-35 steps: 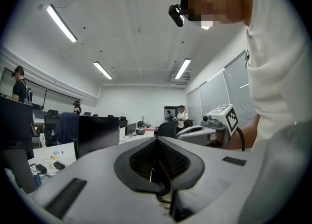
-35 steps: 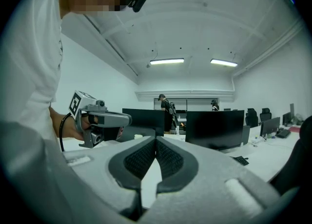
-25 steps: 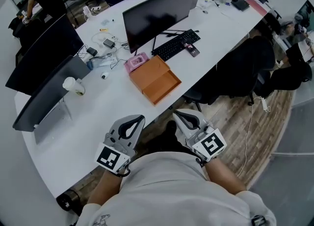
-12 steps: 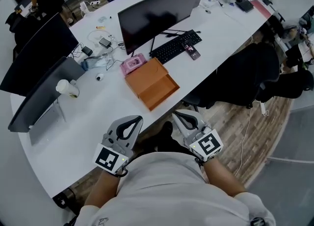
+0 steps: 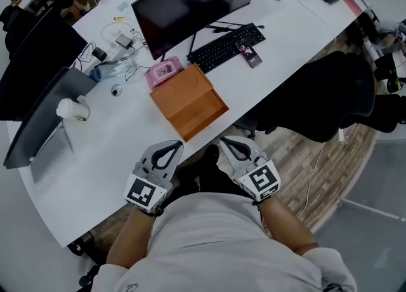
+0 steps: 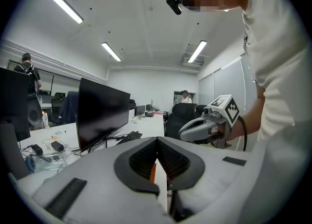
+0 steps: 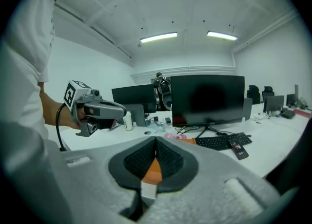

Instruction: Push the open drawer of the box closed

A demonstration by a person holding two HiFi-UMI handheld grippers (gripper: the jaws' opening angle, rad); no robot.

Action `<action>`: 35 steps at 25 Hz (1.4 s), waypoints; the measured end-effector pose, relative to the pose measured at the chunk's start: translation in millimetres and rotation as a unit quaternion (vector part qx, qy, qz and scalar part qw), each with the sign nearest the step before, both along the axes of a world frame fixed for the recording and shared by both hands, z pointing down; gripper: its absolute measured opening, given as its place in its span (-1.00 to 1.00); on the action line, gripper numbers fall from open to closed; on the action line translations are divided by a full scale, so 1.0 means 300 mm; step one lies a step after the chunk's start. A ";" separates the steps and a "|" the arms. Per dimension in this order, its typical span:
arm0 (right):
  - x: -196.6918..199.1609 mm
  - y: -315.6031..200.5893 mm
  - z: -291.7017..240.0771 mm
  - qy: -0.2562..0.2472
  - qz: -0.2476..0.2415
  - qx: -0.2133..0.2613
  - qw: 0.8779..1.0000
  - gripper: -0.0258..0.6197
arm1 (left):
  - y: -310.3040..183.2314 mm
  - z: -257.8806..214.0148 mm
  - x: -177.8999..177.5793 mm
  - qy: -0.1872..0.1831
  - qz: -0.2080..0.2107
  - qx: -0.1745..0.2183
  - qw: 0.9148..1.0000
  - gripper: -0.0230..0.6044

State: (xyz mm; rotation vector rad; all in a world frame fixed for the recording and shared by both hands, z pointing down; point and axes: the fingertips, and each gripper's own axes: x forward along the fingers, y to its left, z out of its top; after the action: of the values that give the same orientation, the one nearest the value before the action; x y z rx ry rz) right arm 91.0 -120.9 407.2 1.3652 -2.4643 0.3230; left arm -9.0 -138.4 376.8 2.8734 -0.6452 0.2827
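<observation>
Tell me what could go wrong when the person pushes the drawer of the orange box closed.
1. The orange box stands loose on the white table, with a pink case just behind it. A push may slide the whole box into the case instead of closing the drawer.
2. The left gripper and right gripper are both shut, with narrow tips. An off-centre push might turn the box.

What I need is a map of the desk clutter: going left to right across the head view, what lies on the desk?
Cup → small white gadget → box → phone. The pink case and the keyboard overlap the box sideways, so they are left out.
</observation>
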 end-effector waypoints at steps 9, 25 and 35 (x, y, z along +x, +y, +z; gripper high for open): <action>0.040 -0.057 0.186 0.010 -0.029 -0.041 0.999 -0.91 | -0.048 0.189 0.085 -0.023 0.005 -0.034 0.999 -0.93; 0.065 -0.106 0.526 -0.014 -0.035 -0.136 0.990 -0.74 | -0.098 0.477 0.107 -0.057 -0.009 -0.055 0.997 -0.93; 0.085 -0.122 0.732 -0.008 -0.024 -0.186 0.982 -0.67 | -0.129 0.619 0.098 -0.074 -0.017 -0.074 0.994 -0.93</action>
State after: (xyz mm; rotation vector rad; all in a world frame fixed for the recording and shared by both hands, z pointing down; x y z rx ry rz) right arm 116.5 -157.6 626.8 1.1456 -2.2940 0.7427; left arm 20.5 -176.9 562.4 2.7162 -0.6677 0.5200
